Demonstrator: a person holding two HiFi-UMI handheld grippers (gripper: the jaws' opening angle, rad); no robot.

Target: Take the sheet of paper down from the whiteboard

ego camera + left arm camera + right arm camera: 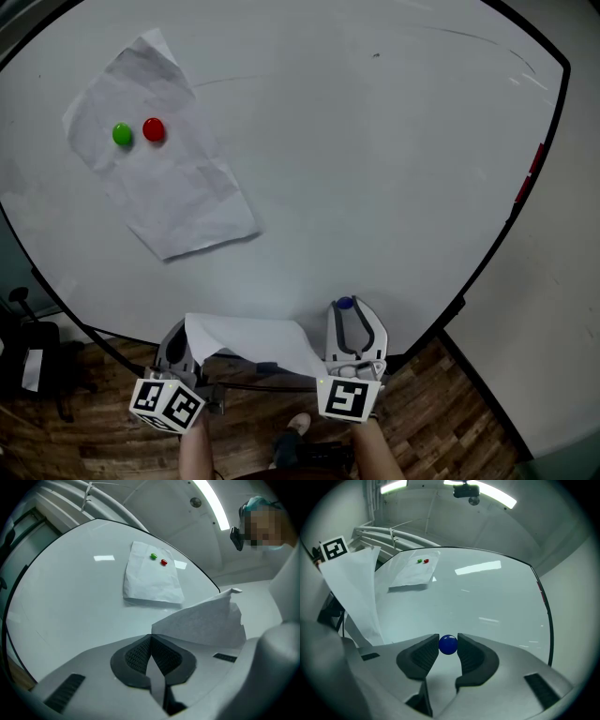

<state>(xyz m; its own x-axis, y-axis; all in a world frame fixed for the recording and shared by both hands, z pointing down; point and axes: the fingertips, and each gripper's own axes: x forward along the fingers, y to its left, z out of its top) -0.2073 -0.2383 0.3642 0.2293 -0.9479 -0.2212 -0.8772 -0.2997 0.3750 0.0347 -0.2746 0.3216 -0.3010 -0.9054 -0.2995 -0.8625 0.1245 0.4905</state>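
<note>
Your left tool [150, 641] is pinching the loose sheet [201, 623] by one edge, near the whiteboard's [375, 169] lower rim; a thin hold is risking tearing or slipping. Your right tool [448, 648] is clamping a round blue magnet [345, 303], which is liable to pop out

Whiteboard [375, 169]: pinned sheet [178, 192] upper left, bearing left magnet [123, 134] beside right magnet [154, 129]; loose sheet [253, 339] at bottom edge, round magnet [345, 304] just right of it.

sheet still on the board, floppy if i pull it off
Likely floppy: the sheet is creased and its bottom edge stands off the whiteboard. Probably light: only the green magnet and red magnet hold it.
</note>
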